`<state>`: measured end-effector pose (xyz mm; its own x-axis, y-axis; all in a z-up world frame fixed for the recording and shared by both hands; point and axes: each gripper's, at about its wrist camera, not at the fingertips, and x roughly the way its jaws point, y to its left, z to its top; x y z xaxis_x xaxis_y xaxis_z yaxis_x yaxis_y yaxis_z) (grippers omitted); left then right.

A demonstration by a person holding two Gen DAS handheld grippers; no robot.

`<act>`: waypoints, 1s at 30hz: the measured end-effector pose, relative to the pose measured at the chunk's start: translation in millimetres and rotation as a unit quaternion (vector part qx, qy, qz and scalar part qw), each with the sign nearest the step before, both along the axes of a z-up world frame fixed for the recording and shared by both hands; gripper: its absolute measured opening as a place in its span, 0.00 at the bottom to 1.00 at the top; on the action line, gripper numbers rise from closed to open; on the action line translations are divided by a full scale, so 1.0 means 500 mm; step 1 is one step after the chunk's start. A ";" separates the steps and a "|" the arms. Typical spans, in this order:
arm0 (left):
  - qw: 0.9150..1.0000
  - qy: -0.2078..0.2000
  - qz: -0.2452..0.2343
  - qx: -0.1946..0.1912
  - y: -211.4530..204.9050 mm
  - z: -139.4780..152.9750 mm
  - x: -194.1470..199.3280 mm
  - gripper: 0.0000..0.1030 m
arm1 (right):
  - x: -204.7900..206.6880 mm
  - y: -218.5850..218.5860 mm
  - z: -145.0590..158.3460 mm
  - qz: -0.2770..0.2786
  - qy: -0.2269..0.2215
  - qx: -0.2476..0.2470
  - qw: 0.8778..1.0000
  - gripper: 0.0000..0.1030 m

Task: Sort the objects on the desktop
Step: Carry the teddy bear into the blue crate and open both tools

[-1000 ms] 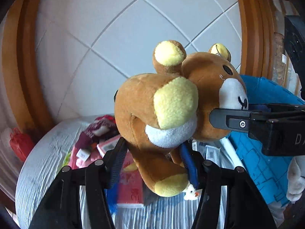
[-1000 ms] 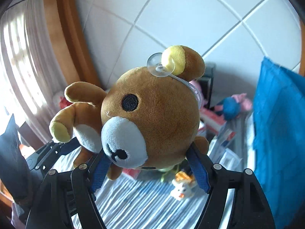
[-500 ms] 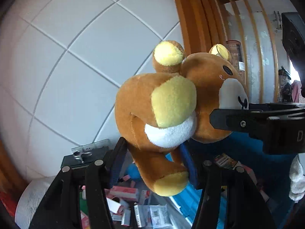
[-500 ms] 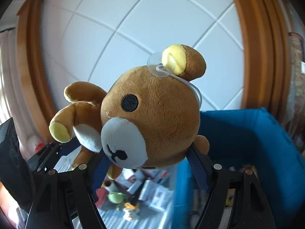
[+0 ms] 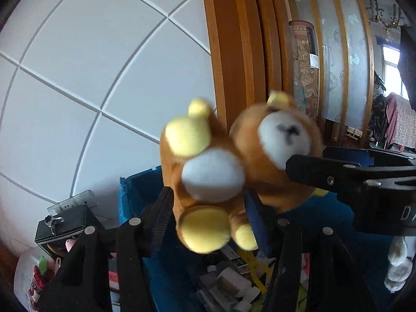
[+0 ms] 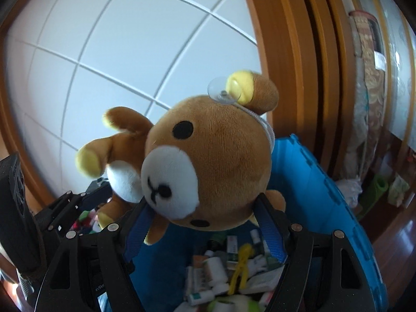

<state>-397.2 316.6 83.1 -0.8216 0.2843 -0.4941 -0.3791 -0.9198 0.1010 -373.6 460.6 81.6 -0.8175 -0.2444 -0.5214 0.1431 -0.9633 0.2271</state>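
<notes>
Since half a second ago both grippers have carried the bear (image 6: pixel 213 166) further over the blue bin (image 6: pixel 319 182), and the bear has turned in the left wrist view, so that its white snout now faces that camera; it is blurred there, which suggests it is moving. The left gripper (image 5: pixel 208 213) has its jaws clamped on the lower body and legs of the bear. The right gripper (image 6: pixel 205 223) has its jaws clamped on the underside of the head. In the left wrist view the right gripper comes in from the right side and touches the bear at the snout. The bear hangs in the air between the two grippers, above the open bin and not touching it. A clear suction cup (image 6: pixel 221 92) sits on top of its head, beside the ear. Inside the bin there are already small things: white bottles (image 6: pixel 214 270), small boxes and a yellow clip-like piece (image 6: pixel 240 265), so I judge that part of the sorting is done. To the left, outside the bin, more small items (image 5: pixel 39 270) lie on the tabletop, so some work seems to be left. The step in hand looks like putting the bear into the bin; the release is not yet made.
</notes>
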 end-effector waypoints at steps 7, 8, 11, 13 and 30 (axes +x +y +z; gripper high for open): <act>0.997 -0.071 0.019 -0.016 0.075 -0.068 -0.067 0.54 | -0.075 0.077 -0.078 -0.057 -0.041 -0.004 0.998 0.82; 0.996 -0.079 0.021 -0.018 0.080 -0.079 -0.070 0.54 | -0.087 0.087 -0.093 -0.063 -0.052 0.004 0.997 0.85; 0.994 -0.108 0.024 -0.021 0.087 -0.110 -0.088 0.54 | -0.108 0.095 -0.115 -0.077 -0.068 0.031 0.994 0.96; 0.992 -0.118 0.028 -0.032 0.085 -0.123 -0.089 0.54 | -0.112 0.097 -0.120 -0.081 -0.068 0.046 0.993 1.00; 0.997 -0.032 0.065 0.003 -0.006 -0.025 0.019 0.77 | -0.099 0.104 -0.098 -0.090 -0.045 0.046 0.994 1.00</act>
